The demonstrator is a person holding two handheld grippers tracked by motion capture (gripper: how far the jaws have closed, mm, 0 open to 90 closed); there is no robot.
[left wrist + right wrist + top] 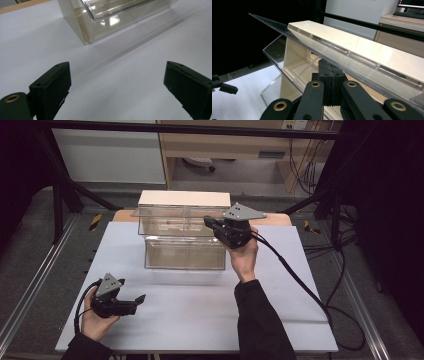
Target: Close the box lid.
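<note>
High view has the clear two-tier bin (184, 235) sitting mid-table on the white table (200, 320), cream top (184, 198) at the back. The right gripper (209, 221) is clenched right at the upper tier's flip-up lid (317, 51) — in the right gripper view the jaws are pressed together under that thin clear edge, though I can't tell if any plastic is actually pinched. The left gripper (141, 298) hangs released, near the front-left, well apart from the bin. My guess: light, stiff, slippery acrylic, probably cracks if twisted — take the lid's front lip, brace the body.
</note>
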